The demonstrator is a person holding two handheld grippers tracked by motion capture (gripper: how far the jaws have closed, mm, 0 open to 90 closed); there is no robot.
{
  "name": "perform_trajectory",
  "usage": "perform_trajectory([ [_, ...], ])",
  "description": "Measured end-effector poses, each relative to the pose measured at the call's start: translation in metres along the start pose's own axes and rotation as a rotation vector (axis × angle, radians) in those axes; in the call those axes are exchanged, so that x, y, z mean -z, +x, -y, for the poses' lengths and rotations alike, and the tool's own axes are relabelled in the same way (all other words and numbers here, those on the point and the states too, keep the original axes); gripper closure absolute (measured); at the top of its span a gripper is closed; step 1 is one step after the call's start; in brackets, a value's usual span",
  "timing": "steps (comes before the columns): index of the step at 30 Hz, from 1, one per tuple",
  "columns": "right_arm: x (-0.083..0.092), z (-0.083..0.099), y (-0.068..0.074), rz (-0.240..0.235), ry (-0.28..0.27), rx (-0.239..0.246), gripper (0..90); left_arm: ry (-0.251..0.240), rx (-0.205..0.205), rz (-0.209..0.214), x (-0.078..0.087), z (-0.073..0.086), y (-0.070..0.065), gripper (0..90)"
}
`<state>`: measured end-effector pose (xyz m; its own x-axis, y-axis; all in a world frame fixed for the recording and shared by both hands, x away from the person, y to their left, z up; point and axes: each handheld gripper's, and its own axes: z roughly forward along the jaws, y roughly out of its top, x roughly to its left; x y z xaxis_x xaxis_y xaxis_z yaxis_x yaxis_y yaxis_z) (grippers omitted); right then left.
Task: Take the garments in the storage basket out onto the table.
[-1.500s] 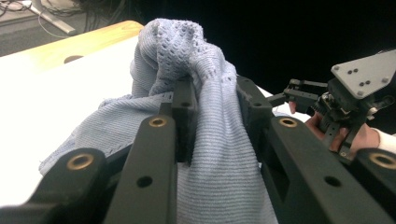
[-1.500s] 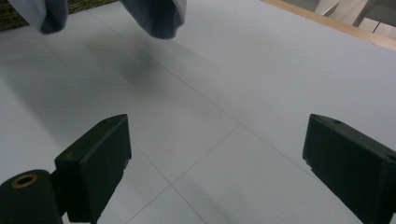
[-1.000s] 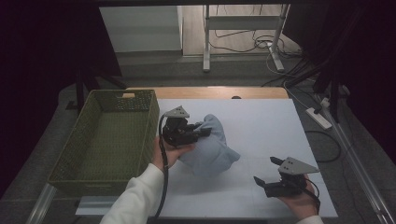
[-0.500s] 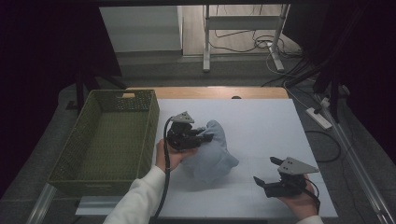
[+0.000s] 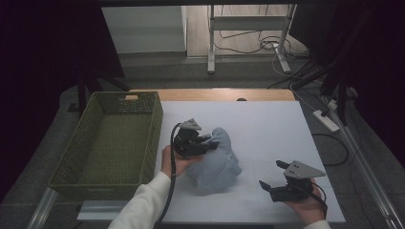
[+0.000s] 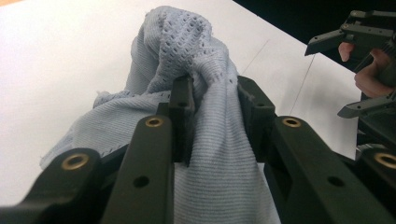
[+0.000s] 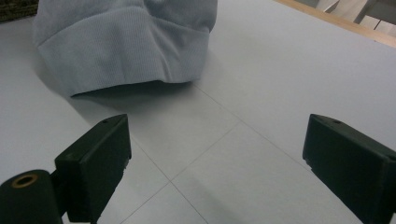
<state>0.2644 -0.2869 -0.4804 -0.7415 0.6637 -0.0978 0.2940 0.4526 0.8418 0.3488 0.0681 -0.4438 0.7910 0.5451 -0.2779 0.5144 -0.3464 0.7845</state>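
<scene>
A light blue knitted cloth (image 5: 217,164) lies bunched on the white table top (image 5: 267,124), near its middle. My left gripper (image 5: 212,143) is shut on a fold at the top of the bundle. In the left gripper view the fabric (image 6: 177,42) is pinched between the two black jaws, which have just been opening a little, and my left gripper (image 6: 215,93) still squeezes it. My right gripper (image 5: 271,174) stands open near the table's front right, with nothing between its fingers. In the right gripper view the cloth's hem (image 7: 126,51) lies ahead of my right gripper (image 7: 217,135).
A green woven basket (image 5: 155,129) stands along the table's left side, right beside the cloth and my left hand. Cables and table legs (image 5: 210,43) lie on the floor beyond the far edge. A power strip (image 5: 326,120) rests off the right edge.
My left gripper has sunk a little with the cloth, and the bundle has settled lower on the table. The right gripper has stayed in place.
</scene>
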Motion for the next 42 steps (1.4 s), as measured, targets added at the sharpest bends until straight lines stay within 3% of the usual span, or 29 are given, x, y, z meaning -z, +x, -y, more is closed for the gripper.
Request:
perform_trajectory([
  [5,0.0,0.0,0.0,0.001,-0.001,0.0,8.2,-0.024,-0.015,-0.006,0.004,-0.001,-0.002,58.6],
  [9,0.0,0.0,0.0,0.0,0.0,-0.001,8.2,-0.031,-0.034,-0.023,0.008,-0.004,-0.007,38.7],
  [14,0.0,0.0,0.0,0.0,-0.001,0.0,8.2,-0.043,-0.07,-0.05,0.015,-0.006,-0.015,30.5],
  [24,0.0,0.0,0.001,-0.001,-0.001,-0.001,8.2,-0.112,-0.051,-0.061,0.041,-0.004,-0.017,28.1],
  [42,0.0,0.0,0.001,0.001,-0.001,0.001,8.2,-0.131,-0.048,-0.114,0.086,0.018,-0.014,27.7],
])
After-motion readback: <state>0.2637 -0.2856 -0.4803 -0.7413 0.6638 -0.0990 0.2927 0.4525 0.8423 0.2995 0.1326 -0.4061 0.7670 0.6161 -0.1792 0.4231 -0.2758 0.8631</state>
